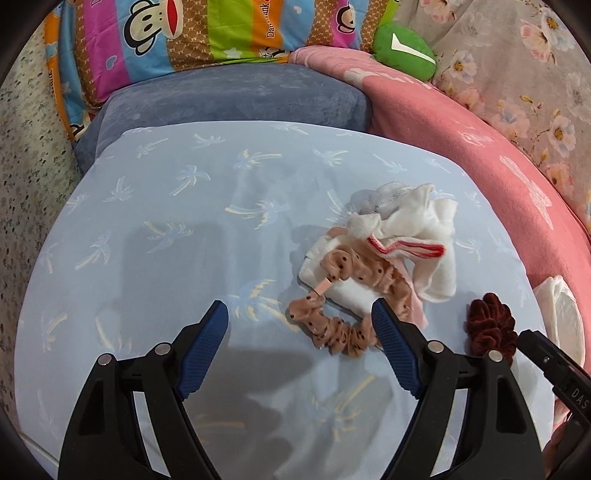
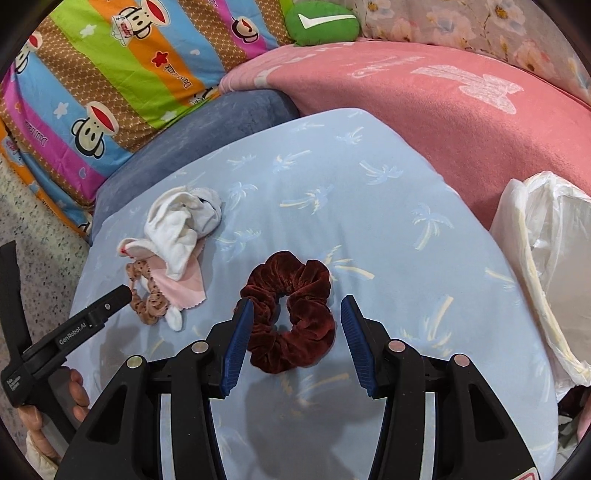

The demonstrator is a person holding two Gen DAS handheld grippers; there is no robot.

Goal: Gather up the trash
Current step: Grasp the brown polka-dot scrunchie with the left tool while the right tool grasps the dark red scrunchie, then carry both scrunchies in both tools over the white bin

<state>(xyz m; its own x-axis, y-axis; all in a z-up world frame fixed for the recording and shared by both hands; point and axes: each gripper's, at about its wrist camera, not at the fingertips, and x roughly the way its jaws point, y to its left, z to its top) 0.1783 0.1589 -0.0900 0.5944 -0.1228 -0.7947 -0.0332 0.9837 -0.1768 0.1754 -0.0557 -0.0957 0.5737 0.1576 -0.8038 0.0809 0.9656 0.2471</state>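
"GenRobot.AI" on left gripper point(image 1: 299, 317) body; jaws wide apart beside tan scrunchie point(image 1: 351, 295). Right gripper point(image 2: 297, 306) jaws apart, flanking maroon scrunchie point(image 2: 291, 314).

A pale blue sheet point(image 1: 184, 221) printed with faint palm trees covers the near surface, and shadows fall dark across its near part. At its far edge lies a grey-blue cushion point(image 1: 236, 99), with a striped pillow point(image 1: 166, 33) bearing cartoon monkeys behind it to the left and a small green cushion point(image 1: 402, 48) with a white mark to the right. A pink blanket point(image 2: 443, 122) curves along the right side, a flowered cloth point(image 1: 517, 66) lies beyond it, and a speckled floor point(image 1: 33, 166) shows on the far left.
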